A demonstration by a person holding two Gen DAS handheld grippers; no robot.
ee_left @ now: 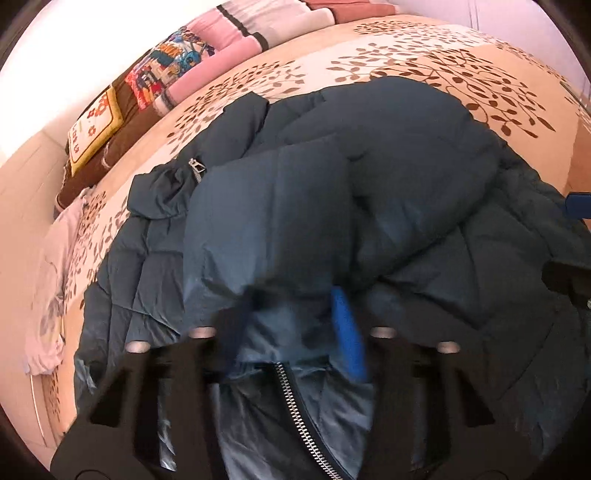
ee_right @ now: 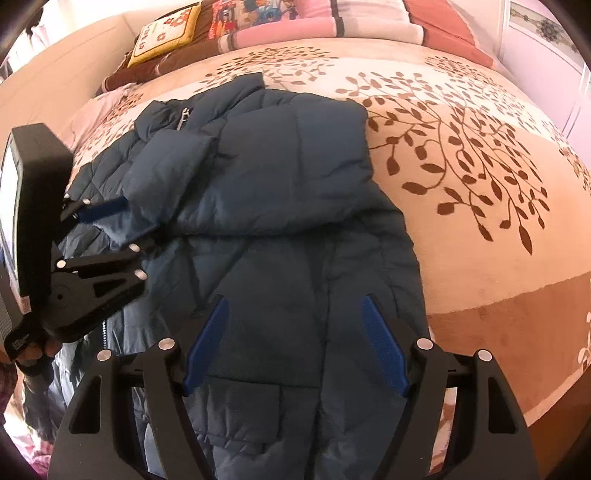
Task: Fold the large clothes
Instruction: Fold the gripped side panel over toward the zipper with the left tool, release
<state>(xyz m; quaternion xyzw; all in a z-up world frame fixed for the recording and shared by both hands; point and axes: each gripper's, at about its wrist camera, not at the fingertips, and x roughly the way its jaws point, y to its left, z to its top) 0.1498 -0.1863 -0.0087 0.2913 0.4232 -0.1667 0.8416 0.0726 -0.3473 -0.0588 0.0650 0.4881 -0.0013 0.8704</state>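
Note:
A dark teal puffer jacket (ee_left: 406, 184) (ee_right: 277, 184) lies spread on the bed, with one sleeve (ee_left: 266, 221) folded across its front. Its open zipper (ee_left: 295, 406) runs below my left gripper (ee_left: 291, 328) (ee_right: 138, 221). That gripper points down at the sleeve's cuff end, and the fabric fills the narrow gap between its pads, so it is shut on the sleeve. The picture there is blurred. My right gripper (ee_right: 295, 343) hangs over the jacket's lower body. Its blue pads (ee_right: 207, 343) stand wide apart, and flat fabric lies under them, unpinched.
The bed has a cream and tan blanket with a brown leaf pattern (ee_right: 461, 166). Cushions (ee_right: 166, 33) and a pink striped roll (ee_right: 295, 22) line the head end. A pale garment (ee_left: 55, 258) lies at the bed's left edge. The bed's edge curves at lower right.

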